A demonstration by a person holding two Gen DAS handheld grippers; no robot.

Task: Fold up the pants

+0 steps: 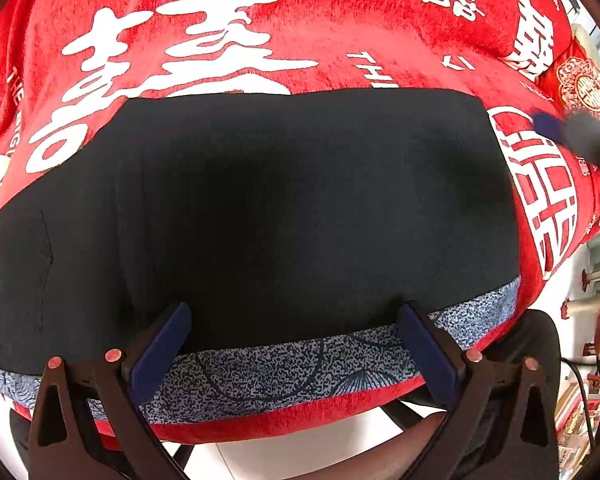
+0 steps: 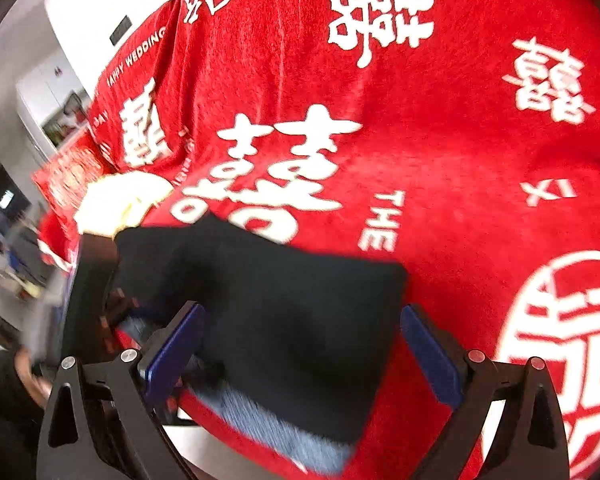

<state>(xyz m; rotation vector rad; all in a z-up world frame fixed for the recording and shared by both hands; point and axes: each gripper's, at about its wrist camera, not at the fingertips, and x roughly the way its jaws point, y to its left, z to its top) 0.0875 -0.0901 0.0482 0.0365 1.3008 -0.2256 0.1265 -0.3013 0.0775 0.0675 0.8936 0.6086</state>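
- My left gripper (image 1: 294, 344) sits low at the near edge of the surface, pointing forward over the folded pants (image 1: 284, 208); its jaws are spread wide, released, with nothing between them.
- The pants lie as a black, roughly rectangular stack on the red cloth (image 1: 308, 44) with white characters, close to its near edge, with a blue-grey patterned band (image 1: 284, 372) showing along their near side.
- My right gripper (image 2: 300, 354) hovers at the pants' near right corner, angled across them; its jaws also stand apart, gripping nothing I can see.
- In the left wrist view the right gripper shows only as a dark blur with a blue tip at the far right, beside the pants' far corner.
- The right wrist view is motion-smeared, so I cannot tell whether either finger touches the fabric.
- I cannot tell if the cloth covers a tabletop or something else; its left side is cut off.
- The left gripper appears at the right view's left edge, partly hidden by the pants.
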